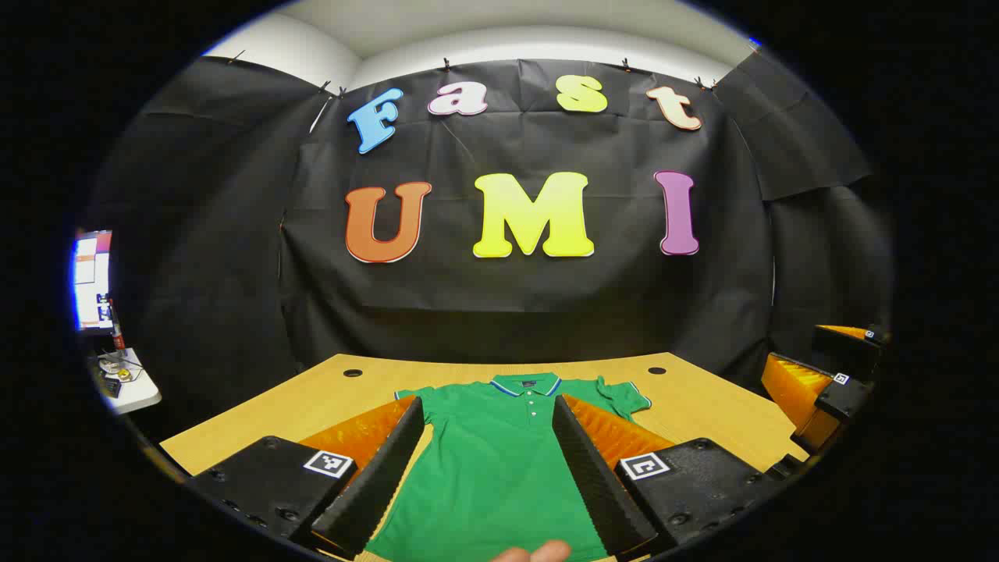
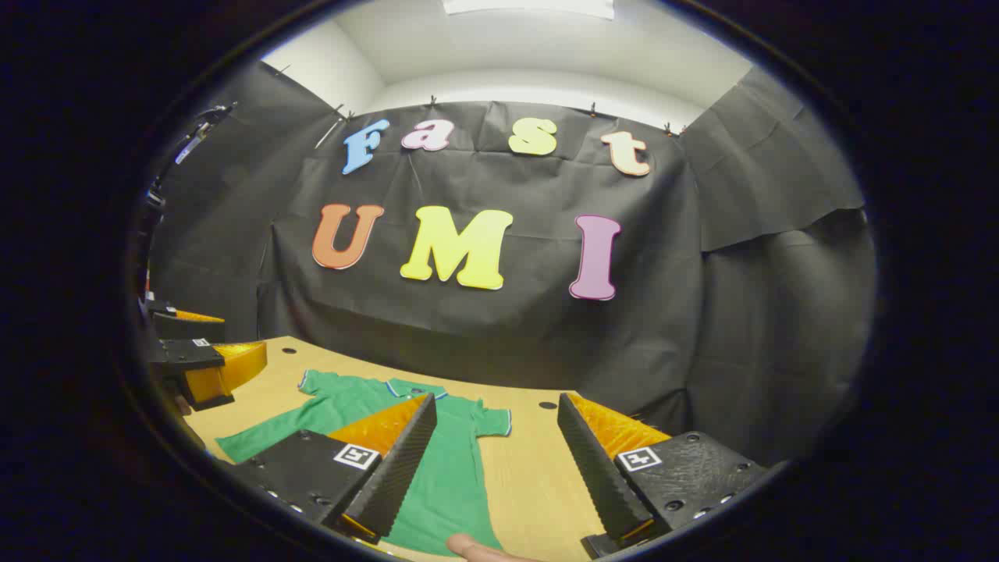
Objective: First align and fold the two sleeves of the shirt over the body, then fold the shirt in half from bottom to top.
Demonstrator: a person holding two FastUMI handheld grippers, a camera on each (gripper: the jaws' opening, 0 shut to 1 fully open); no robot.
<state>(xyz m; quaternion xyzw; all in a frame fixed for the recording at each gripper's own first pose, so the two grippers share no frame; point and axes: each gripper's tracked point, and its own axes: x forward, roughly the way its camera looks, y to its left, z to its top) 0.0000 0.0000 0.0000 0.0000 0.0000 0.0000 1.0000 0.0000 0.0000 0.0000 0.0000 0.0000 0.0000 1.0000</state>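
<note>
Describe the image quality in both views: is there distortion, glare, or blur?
Left gripper view: strong fisheye bending curves the table edge; the green shirt is sharp and evenly lit; a screen at the left edge is overexposed. Right gripper view: same bending; a ceiling light glares at the top; the shirt stays clear.

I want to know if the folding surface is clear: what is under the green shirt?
The green shirt lies flat on a wooden table. The wood directly beneath the cloth is covered, so anything lying there cannot be seen.
</note>
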